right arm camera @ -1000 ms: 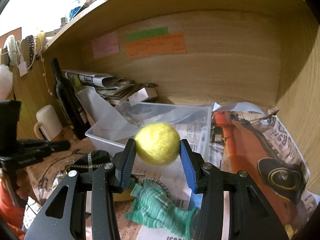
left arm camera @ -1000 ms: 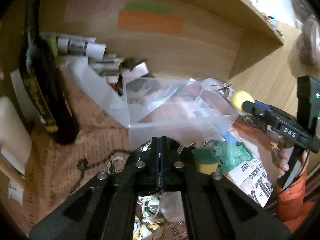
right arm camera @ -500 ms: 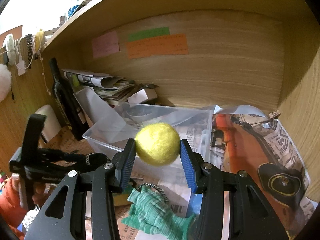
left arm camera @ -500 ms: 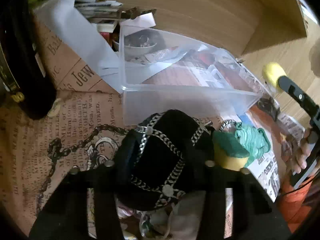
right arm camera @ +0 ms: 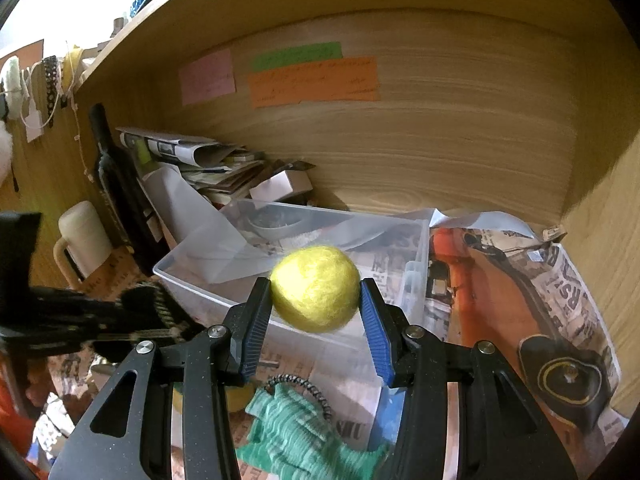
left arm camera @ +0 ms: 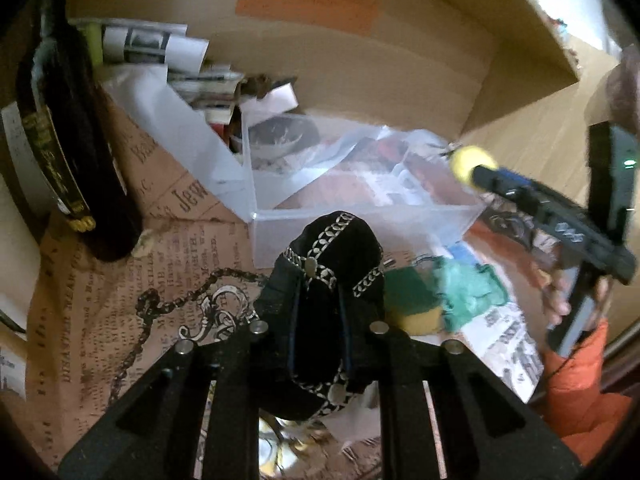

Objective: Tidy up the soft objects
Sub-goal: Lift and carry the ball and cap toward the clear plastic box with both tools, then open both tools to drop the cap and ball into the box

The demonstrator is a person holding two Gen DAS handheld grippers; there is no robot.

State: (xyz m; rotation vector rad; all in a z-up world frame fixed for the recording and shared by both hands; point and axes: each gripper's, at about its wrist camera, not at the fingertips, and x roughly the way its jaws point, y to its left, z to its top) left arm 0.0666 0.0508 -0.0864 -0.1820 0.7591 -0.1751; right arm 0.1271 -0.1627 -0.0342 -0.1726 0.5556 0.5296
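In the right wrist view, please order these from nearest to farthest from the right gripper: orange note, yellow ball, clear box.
1. Yellow ball, held in the right gripper.
2. Clear box, just behind.
3. Orange note, up on the back wall.

Wood-grain alcove wall [right arm camera: 420, 152] at the far side, carrying pink [right arm camera: 207, 77], green [right arm camera: 296, 56] and orange paper notes [right arm camera: 314, 82]. Wooden side panel [right arm camera: 608, 216] on the right. Overhead shelf [right arm camera: 280, 4] with clutter, bright daylight beyond at upper left.
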